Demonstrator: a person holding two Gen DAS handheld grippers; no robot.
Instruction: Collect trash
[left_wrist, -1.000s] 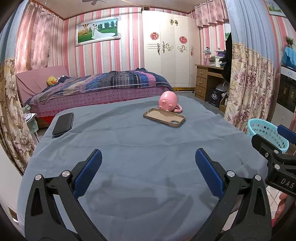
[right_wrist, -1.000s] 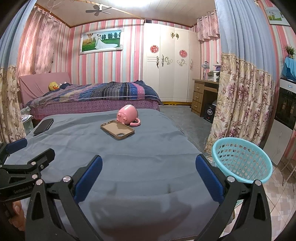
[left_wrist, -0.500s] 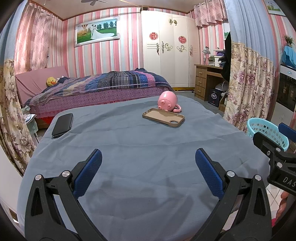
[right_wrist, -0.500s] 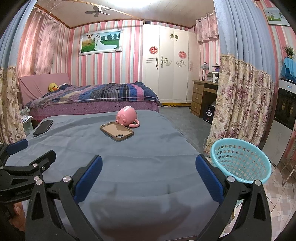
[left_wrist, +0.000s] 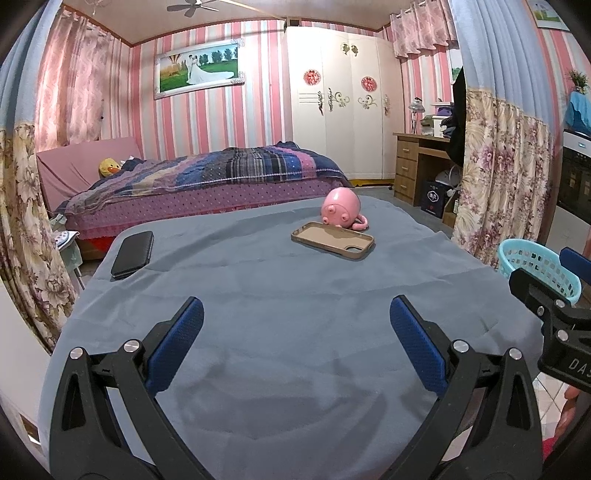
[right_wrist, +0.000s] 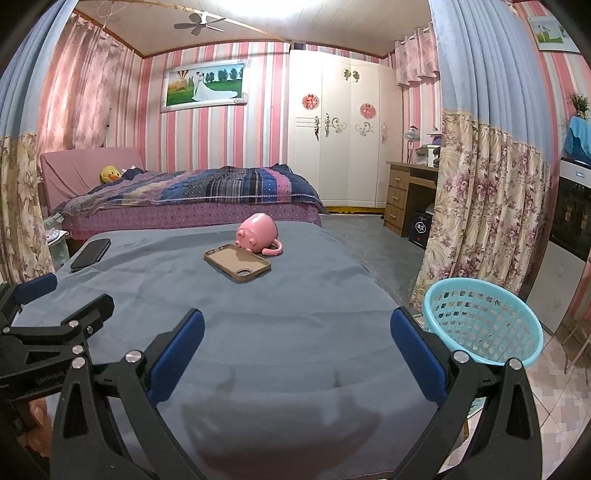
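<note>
A grey-blue cloth covers the table (left_wrist: 295, 295). At its far side lie a brown phone case (left_wrist: 332, 240) and a pink pig-shaped mug (left_wrist: 340, 207) on its side, touching the case. They also show in the right wrist view: the case (right_wrist: 238, 263) and the mug (right_wrist: 258, 232). A turquoise basket (right_wrist: 480, 321) stands on the floor right of the table; it also shows in the left wrist view (left_wrist: 535, 266). My left gripper (left_wrist: 295, 339) and right gripper (right_wrist: 297, 341) are both open and empty over the near part of the cloth.
A black phone (left_wrist: 133, 254) lies at the far left table edge. A bed (left_wrist: 207, 181) is behind the table, a wardrobe (left_wrist: 340, 118) and desk (left_wrist: 417, 166) beyond. Flowered curtains (right_wrist: 487, 206) hang at the right near the basket.
Both views have tilted up a little, so the room and ceiling show more. Both grippers stay open and empty. Objects on the table have not moved.
</note>
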